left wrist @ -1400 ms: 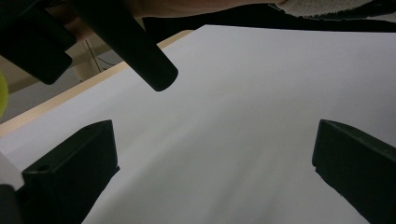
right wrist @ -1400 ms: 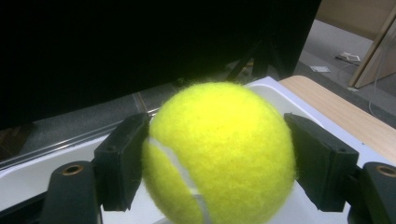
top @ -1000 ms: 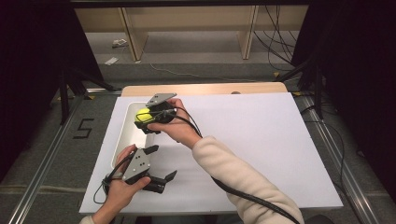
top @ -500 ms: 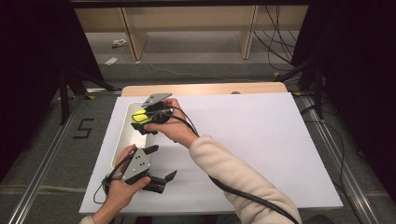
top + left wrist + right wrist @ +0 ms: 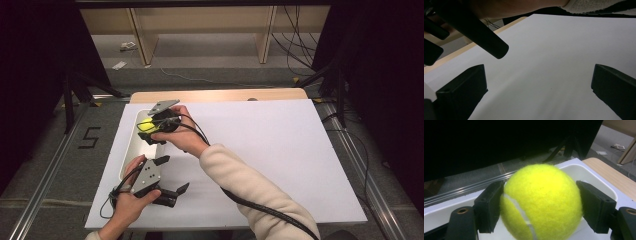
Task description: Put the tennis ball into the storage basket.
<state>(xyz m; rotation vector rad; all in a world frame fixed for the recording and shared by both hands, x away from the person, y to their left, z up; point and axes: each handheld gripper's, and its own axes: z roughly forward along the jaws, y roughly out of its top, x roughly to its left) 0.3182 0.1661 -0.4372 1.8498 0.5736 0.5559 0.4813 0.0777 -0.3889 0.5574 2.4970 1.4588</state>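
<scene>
On grey floor [image 5: 60, 165] left of table [image 5: 280, 150]: "5" [image 5: 89, 137].

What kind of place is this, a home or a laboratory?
Probably a laboratory set up for recording: a white board covers the table, metal rails run along the floor, loose cables lie behind, and the walls are dark.

You have a bright yellow, fuzzy felt tennis ball [image 5: 541, 202] with a pale curved seam running down its left face. It sits squeezed between the two black jaws of your right gripper [image 5: 150, 131], off the surface, hanging over the far end of a white, rounded-corner oblong plastic tray [image 5: 131, 150]. That tray lies lengthwise near the left edge of the white desk [image 5: 280, 150], toward its far left corner. In the high view the ball [image 5: 146, 125] shows as a small yellow patch.
</scene>
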